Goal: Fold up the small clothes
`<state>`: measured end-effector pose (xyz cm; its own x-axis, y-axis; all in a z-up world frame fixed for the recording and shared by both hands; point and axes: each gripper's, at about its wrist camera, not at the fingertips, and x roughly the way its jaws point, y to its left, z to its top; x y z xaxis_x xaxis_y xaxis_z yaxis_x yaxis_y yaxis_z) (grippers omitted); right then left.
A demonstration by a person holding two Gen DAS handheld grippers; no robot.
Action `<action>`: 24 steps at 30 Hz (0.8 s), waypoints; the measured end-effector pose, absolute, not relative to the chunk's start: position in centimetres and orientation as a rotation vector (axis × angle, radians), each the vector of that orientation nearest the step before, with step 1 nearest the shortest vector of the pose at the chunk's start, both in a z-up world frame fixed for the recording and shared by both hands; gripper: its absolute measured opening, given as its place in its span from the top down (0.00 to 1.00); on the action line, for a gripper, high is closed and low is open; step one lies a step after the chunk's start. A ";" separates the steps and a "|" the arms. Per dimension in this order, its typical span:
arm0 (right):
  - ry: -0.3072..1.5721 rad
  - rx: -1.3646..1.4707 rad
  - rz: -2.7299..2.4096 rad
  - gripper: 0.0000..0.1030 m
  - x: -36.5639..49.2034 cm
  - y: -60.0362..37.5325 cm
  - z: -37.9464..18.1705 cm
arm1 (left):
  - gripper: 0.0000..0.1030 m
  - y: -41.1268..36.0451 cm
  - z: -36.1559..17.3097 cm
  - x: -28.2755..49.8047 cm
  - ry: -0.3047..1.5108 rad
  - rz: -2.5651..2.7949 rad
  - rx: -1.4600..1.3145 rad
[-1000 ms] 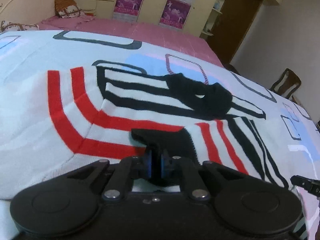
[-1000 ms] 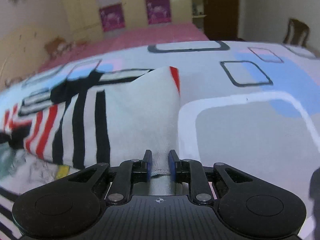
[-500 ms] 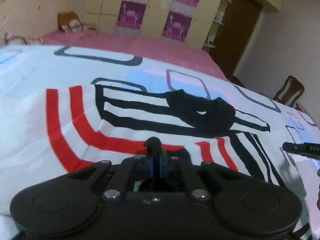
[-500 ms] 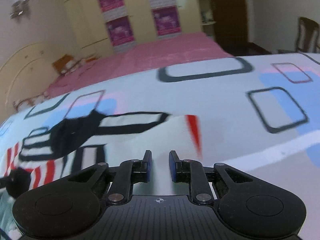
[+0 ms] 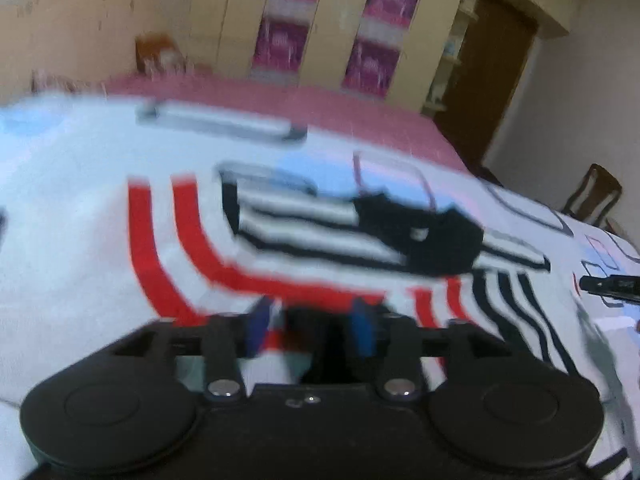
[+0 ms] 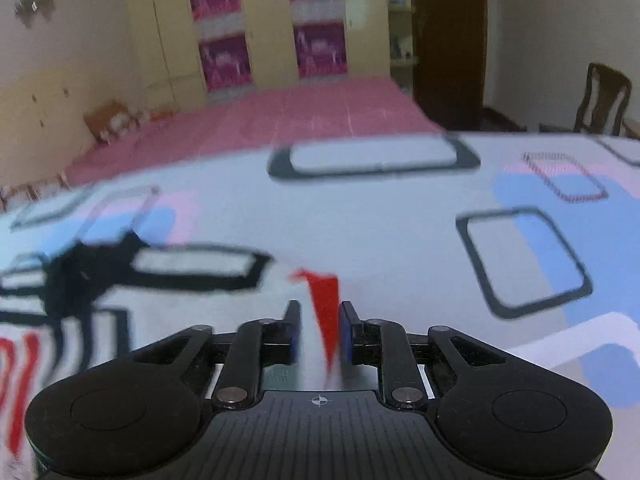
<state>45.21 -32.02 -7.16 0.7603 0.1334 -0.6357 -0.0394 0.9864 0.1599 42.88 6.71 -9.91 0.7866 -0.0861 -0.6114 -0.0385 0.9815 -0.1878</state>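
both grippers have let go since a second ago: left gripper and right gripper gape wide and empty just above the striped shirt, which lies flat on the patterned sheet, before the wardrobe.

White knit garment with red and black stripes, black collar toward centre right of frame, spread flat on patterned bedspread, filling the middle; blurred in both views.
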 end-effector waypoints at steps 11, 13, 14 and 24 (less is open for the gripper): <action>0.768 0.024 0.364 0.80 46.0 -23.7 -8.1 | 0.39 -4.1 -10.9 48.0 0.761 -0.247 -0.066; 0.749 0.029 0.252 0.80 46.9 -26.5 -8.4 | 0.39 -2.3 -11.6 47.6 0.775 -0.203 -0.047; 0.770 0.044 0.180 0.80 47.5 -28.2 -8.7 | 0.39 -1.5 -11.8 47.3 0.769 -0.205 -0.049; 0.821 0.051 0.161 0.80 46.4 -30.0 -7.4 | 0.31 -2.0 -9.8 45.0 0.707 -0.214 0.003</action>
<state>46.38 -30.00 -7.38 0.6701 0.1620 -0.7244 -0.1228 0.9866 0.1071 45.03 -2.04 -9.80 0.7394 -0.1944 -0.6446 0.1965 0.9780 -0.0695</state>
